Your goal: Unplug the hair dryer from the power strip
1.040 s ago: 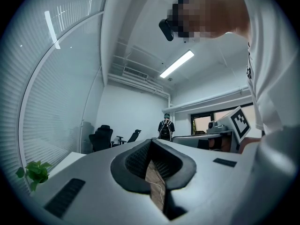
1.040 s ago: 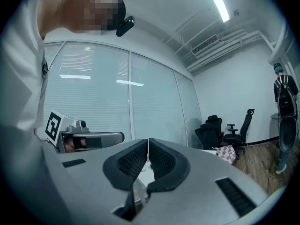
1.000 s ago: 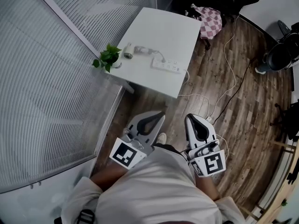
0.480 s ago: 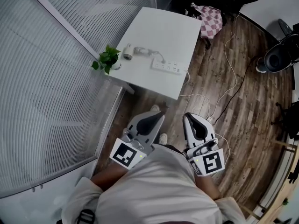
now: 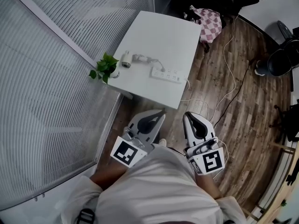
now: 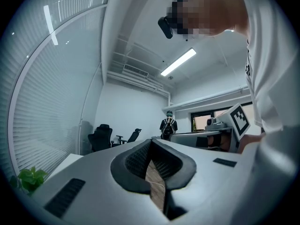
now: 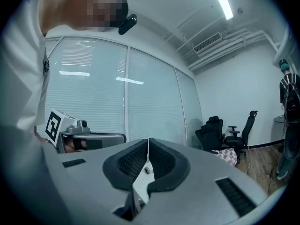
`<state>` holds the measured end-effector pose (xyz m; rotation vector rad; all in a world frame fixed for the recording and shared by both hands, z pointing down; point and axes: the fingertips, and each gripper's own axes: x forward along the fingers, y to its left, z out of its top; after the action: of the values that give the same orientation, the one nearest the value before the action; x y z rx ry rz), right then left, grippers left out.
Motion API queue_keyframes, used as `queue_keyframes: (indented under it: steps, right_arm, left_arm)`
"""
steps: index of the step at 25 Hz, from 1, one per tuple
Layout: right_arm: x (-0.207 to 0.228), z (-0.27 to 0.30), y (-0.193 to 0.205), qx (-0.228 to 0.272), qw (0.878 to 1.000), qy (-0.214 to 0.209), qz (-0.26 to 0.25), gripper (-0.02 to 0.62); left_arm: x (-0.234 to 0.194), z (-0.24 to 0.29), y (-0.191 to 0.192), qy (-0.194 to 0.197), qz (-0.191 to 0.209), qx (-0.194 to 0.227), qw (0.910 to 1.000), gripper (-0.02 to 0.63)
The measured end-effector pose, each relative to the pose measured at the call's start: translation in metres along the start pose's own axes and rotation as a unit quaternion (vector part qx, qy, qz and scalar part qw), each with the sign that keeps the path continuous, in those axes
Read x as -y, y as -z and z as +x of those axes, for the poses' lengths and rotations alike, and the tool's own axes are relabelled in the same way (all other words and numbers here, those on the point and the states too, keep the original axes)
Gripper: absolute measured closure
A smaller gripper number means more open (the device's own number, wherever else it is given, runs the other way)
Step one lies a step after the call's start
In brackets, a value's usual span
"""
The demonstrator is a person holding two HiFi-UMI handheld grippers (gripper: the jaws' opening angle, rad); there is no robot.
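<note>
A white hair dryer (image 5: 133,58) lies on the white table (image 5: 175,36), its nozzle toward the plant. Its cord runs to a white power strip (image 5: 167,73) near the table's front edge, where the plug sits. Both grippers hang level over the wood floor, short of the table and apart from it. My left gripper (image 5: 159,112) is shut with nothing in it; in the left gripper view its tips (image 6: 151,143) meet. My right gripper (image 5: 188,115) is also shut and empty, pads (image 7: 148,141) together.
A small potted plant (image 5: 105,64) stands at the table's left corner, beside the slatted blinds (image 5: 51,92). Cables (image 5: 229,85) trail over the wood floor on the right. A checkered cloth (image 5: 209,21) lies past the table. Office chairs (image 5: 280,55) stand far right. A person (image 6: 168,124) stands far off.
The table with dryer and strip has drawn nearer in the head view. Both grippers moved forward with the body, still shut and empty.
</note>
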<state>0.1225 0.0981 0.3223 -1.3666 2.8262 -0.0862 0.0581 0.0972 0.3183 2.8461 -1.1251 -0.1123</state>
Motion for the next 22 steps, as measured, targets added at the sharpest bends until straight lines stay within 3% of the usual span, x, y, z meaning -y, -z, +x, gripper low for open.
queue_keyframes:
  steps: [22]
  right_arm:
    - [0.077,0.183,-0.011,-0.012,0.999,0.030,-0.010,0.561]
  left_arm:
    - [-0.173,0.098,-0.012,0.037,-0.016,-0.003,0.9992,0.577]
